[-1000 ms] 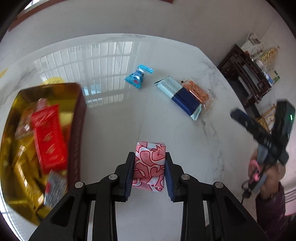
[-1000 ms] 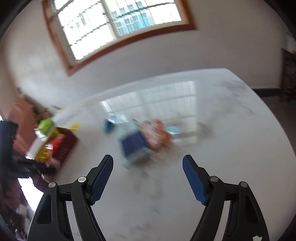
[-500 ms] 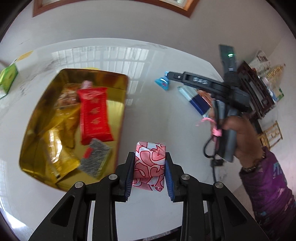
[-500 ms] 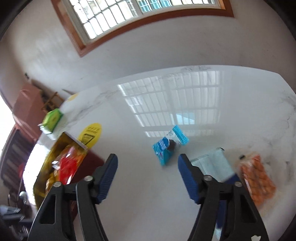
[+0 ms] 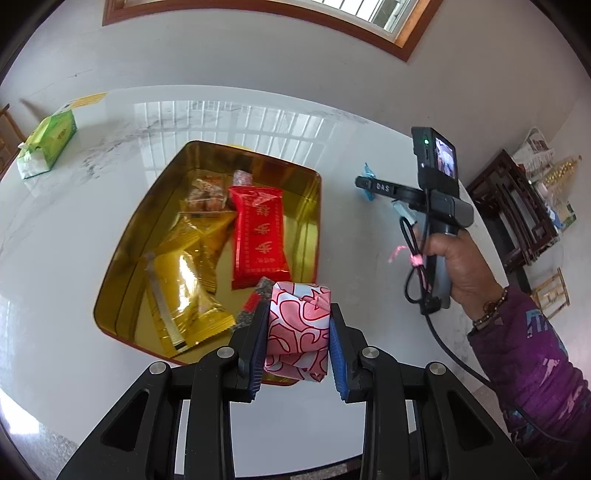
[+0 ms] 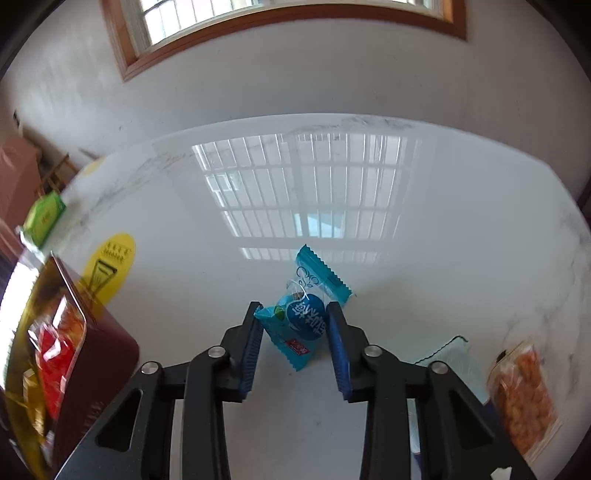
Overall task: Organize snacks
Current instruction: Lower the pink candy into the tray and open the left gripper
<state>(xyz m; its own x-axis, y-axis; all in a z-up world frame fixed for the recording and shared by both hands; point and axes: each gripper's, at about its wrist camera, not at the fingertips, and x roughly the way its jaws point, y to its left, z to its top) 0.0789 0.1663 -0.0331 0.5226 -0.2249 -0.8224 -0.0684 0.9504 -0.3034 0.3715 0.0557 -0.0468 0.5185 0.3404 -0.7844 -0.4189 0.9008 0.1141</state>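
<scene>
The left tongs (image 5: 297, 334) were black with blue ribbed pads and silver screws. The right tongs (image 6: 293, 341) matched. The person wore a purple patterned sleeve (image 5: 532, 365) and a beaded bracelet (image 5: 491, 312).

Both views are lit brightly by daylight from a wood-framed window (image 6: 295, 22) on the wall beyond the glossy white marble bench (image 6: 406, 229). The window's grid is mirrored as strong glare on the bench top directly below it, in both views. The gold-lined rectangular metal tin (image 5: 306, 192) gleams with warm reflections, and hot highlights are thrown off the gold foil packets (image 5: 184, 291) inside it. Only soft, faint shadows are cast on the bench. Heavy fisheye bending is seen, with dark vignetted corners. The left wrist view is sharp; in the right wrist view, the tin left of the window's reflection is smeared by blur.
</scene>
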